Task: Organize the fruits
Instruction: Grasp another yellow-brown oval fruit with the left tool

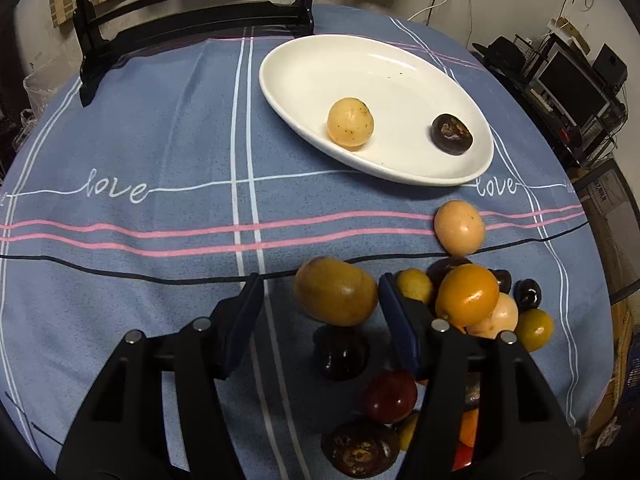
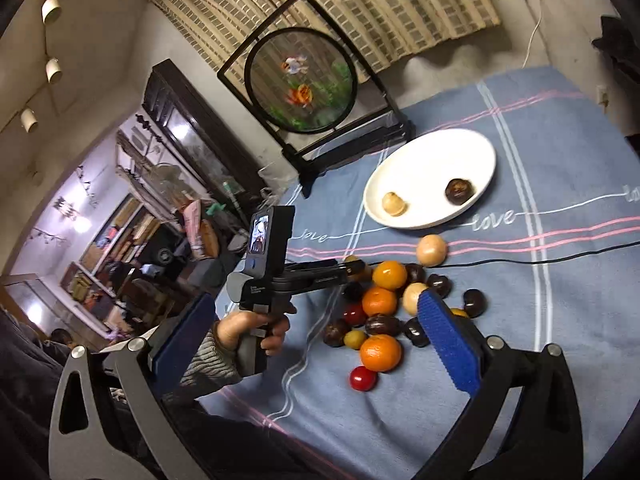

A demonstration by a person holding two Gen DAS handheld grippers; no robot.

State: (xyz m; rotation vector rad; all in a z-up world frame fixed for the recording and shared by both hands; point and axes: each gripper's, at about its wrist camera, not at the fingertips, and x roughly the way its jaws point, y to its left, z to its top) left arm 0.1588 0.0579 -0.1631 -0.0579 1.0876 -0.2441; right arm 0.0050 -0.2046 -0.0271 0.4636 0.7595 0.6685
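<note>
Judging from what lies on the white plate, I'd say I'm barely into this job: only a pale speckled fruit and one dark wrinkled fruit sit in it, well apart from each other. Everything else is off the plate, heaped on the blue tablecloth at the near right: oranges, dark plums, small yellow fruits, red ones. A lone pale fruit rests between the heap and the plate's near rim.

My left gripper is over the left edge of the heap with its fingers partly spread. A yellow-orange oval fruit sits between them, close against the right finger, with a clear gap to the left one. I read that as not gripped, though whether it touches the right pad I cannot tell. No earlier picture is given, so I say nothing of motion.

My right gripper is spread wide with nothing between the blue pads, held back from the heap on the near side.

Only the right wrist view shows the person's hand on the left tool's handle, the whole heap laid out, and the framed round screen at the far edge. Only the left wrist view shows how the oval fruit sits between the fingers and the specks on the plate.
</note>
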